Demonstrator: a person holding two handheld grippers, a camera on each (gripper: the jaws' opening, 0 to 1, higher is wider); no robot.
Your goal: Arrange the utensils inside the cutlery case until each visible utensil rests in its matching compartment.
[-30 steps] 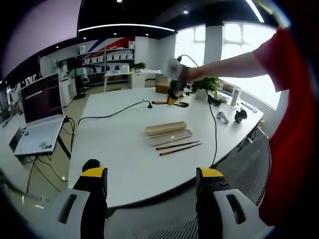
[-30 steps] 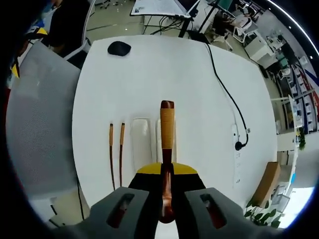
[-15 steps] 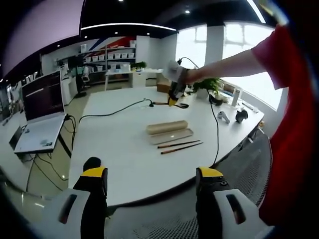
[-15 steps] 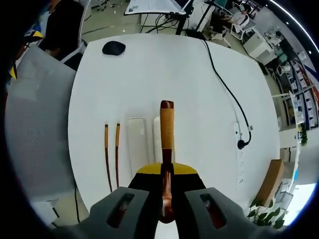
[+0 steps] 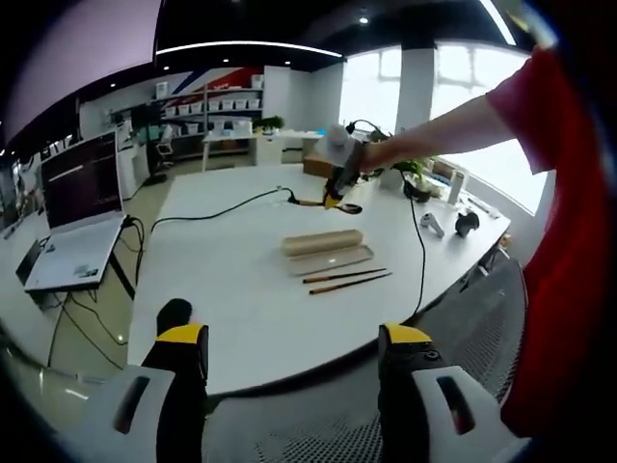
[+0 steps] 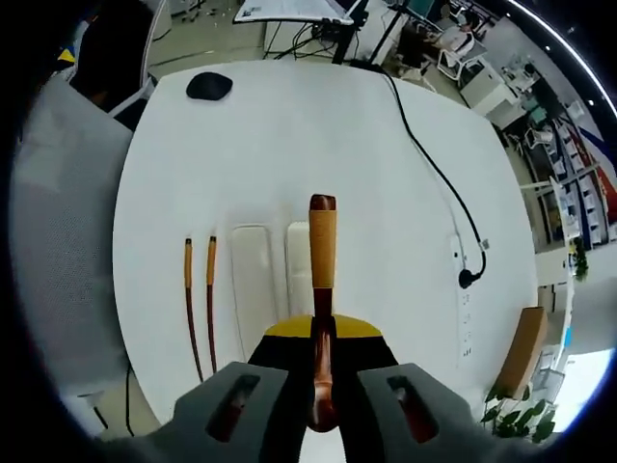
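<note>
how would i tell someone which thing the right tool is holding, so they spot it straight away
Start at the big white table and find the right tool raised above the two pale case halves. The thing clamped in its jaws is a wooden utensil with a light handle and a dark reddish tip. Unlike the two thin chopsticks lying side by side on the table, it is thicker, single and held in the air.

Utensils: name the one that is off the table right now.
The wooden-handled spoon, clamped in the right gripper above the open case. The two chopsticks lie flat on the table.
</note>
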